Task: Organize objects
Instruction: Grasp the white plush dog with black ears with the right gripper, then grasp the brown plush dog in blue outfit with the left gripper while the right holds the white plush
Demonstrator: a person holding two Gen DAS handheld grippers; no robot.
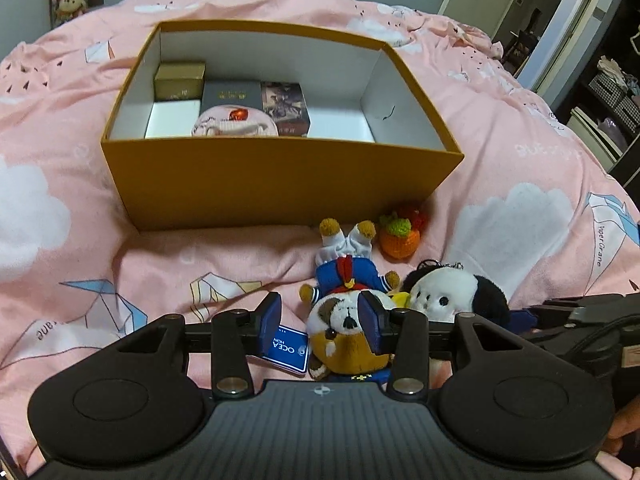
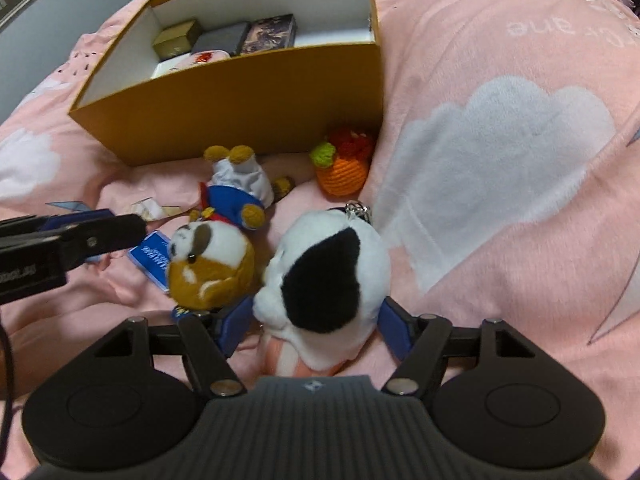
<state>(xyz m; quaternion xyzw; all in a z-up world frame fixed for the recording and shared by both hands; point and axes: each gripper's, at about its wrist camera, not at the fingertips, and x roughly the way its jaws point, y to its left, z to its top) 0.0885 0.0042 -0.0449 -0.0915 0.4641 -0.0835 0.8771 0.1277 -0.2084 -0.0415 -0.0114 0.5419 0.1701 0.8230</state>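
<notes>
Black-and-white plush dog (image 2: 320, 276) between open right claw (image 2: 316, 326) pads.

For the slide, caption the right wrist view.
Right gripper open astride the black-and-white plush on the pink bedspread, orange box behind.

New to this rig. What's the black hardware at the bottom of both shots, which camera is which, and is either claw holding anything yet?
No robot arm here: a person carries a two-finger gripper in each hand, and each has a fisheye camera looking along its fingers. The black hardware is the gripper itself.

Left wrist view: the left gripper straddles the brown-and-white plush dog, jaws open, nothing gripped.

Right wrist view: the right gripper has its fingers either side of the black-and-white plush, jaws not pressing, so not held.

All this lies on a pink blanket. Also there: a crocheted orange toy, a blue card, and an open orange box holding small boxes.
</notes>
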